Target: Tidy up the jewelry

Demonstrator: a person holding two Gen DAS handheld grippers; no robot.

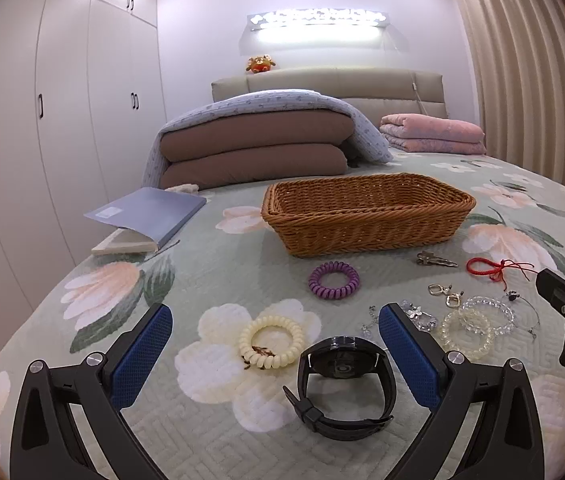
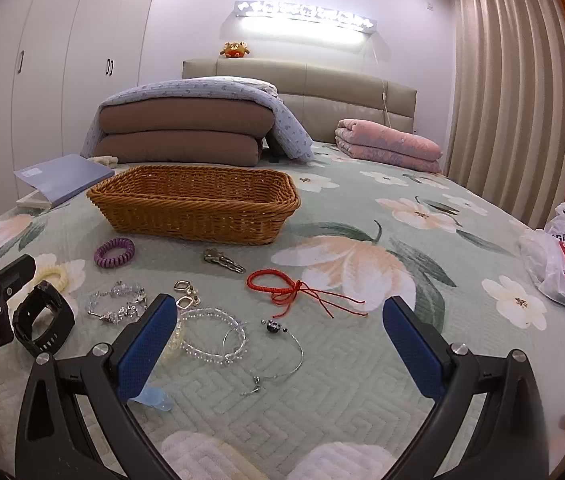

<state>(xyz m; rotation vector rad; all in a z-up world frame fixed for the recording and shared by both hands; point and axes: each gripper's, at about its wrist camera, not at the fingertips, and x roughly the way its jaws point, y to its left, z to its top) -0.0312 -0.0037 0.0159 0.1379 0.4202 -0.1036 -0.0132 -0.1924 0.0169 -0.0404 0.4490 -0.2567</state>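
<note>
Wicker basket [image 1: 366,216] sits empty mid-bed, jewelry scattered toward the near edge; both grippers hang with jaws apart, the left gripper [image 1: 275,334] framing the black watch [image 1: 344,388], likely the first pick.

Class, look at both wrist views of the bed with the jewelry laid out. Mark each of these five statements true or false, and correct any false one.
1. The wicker basket already holds jewelry. False: none shows in it; all the pieces in view lie on the bedspread.
2. The black watch lies between the open fingers of the left gripper. True.
3. The right gripper is shut on the red string bracelet. False: it is open and holds nothing.
4. The purple coil hair tie lies in front of the basket. True.
5. The book lies inside the basket. False: it lies on the bed, left of it.
</note>
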